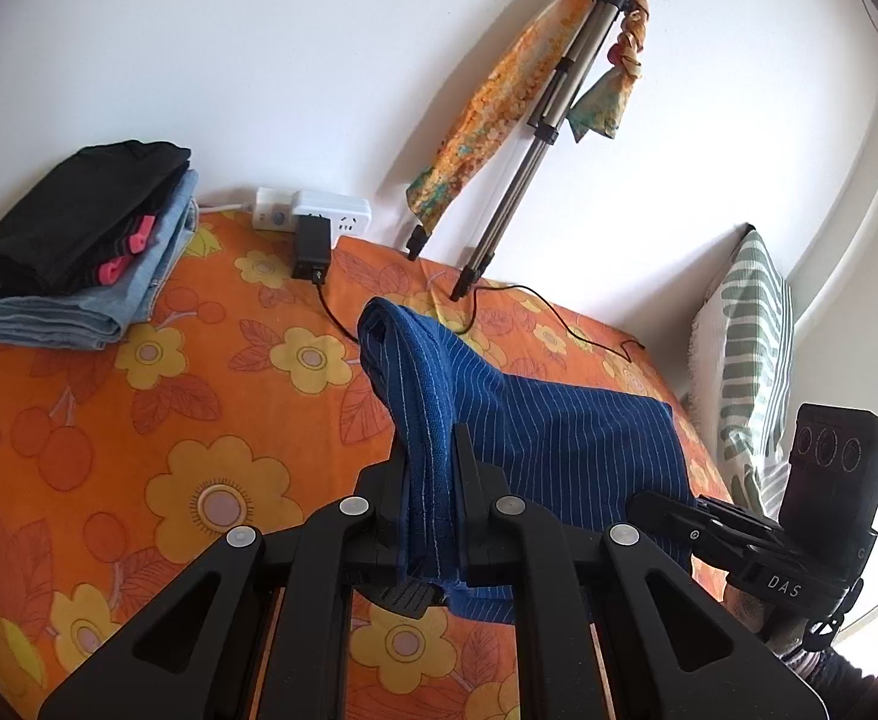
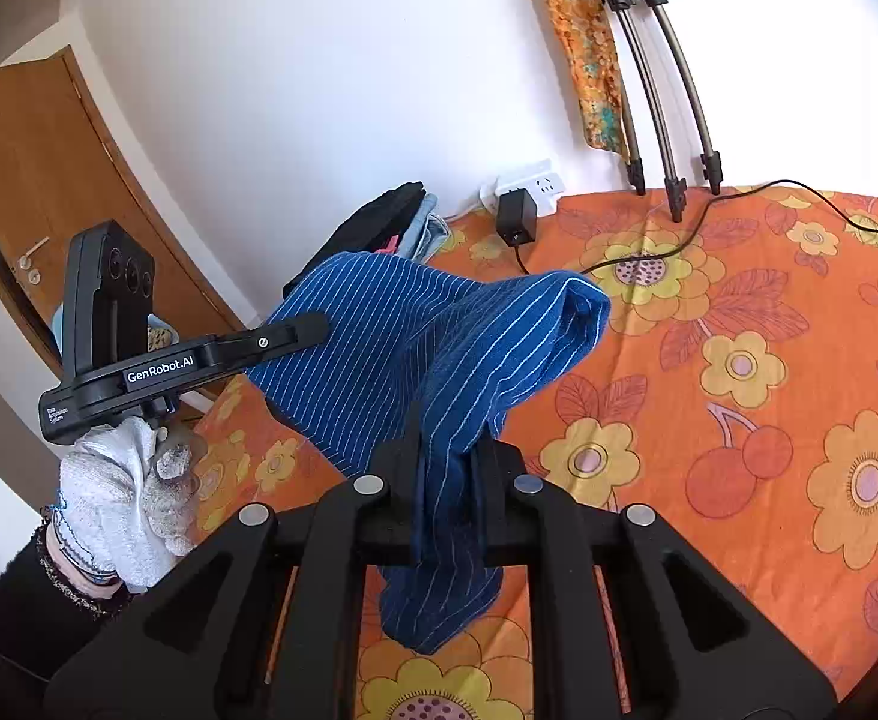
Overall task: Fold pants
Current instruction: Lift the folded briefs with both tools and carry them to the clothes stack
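The blue pants with thin white stripes hang lifted above the orange flowered bed sheet, stretched between both grippers. My left gripper is shut on a bunched edge of the fabric, which drapes down between its fingers. In the right wrist view my right gripper is shut on another bunched part of the pants. Each gripper also shows in the other's view: the right gripper at the cloth's right edge, and the left gripper at its left edge, held by a white-gloved hand.
A stack of folded clothes lies at the bed's far left by the wall. A white power strip with a black adapter and cable sits beside it. A tripod draped with an orange scarf leans on the wall. A striped pillow stands at the right; a wooden door is to the left.
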A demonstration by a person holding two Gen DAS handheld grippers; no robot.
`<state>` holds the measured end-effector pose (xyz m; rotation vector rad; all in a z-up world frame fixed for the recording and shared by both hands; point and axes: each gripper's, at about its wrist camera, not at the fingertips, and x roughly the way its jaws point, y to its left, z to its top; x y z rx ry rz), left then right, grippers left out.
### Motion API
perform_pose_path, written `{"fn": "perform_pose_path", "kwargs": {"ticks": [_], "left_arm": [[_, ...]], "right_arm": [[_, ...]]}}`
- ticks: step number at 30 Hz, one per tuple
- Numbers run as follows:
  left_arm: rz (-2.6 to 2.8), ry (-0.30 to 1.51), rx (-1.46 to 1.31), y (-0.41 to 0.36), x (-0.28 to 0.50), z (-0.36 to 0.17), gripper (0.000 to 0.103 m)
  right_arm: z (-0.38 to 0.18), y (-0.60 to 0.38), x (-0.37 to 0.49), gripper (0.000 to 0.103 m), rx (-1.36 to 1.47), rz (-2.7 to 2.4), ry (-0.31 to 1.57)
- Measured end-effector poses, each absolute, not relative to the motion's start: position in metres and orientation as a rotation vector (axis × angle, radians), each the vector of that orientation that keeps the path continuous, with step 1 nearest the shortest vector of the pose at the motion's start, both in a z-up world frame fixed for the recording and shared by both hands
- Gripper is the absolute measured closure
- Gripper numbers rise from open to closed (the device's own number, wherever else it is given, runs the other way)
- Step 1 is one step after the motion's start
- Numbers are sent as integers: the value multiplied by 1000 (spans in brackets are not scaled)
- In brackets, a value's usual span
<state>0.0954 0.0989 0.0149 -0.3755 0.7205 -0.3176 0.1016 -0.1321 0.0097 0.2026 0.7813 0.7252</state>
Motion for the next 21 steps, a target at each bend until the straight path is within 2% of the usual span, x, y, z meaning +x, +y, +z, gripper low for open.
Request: {"fn": "perform_pose_path", "kwargs": {"ticks": [12, 21], "left_arm": [[-214, 624, -364, 195, 131, 41, 94], [-122, 567, -341, 276, 176, 50, 94]], "right_arm": [[52, -15, 173, 92, 125, 812, 709], [54, 94, 237, 92, 83, 869, 685]]}}
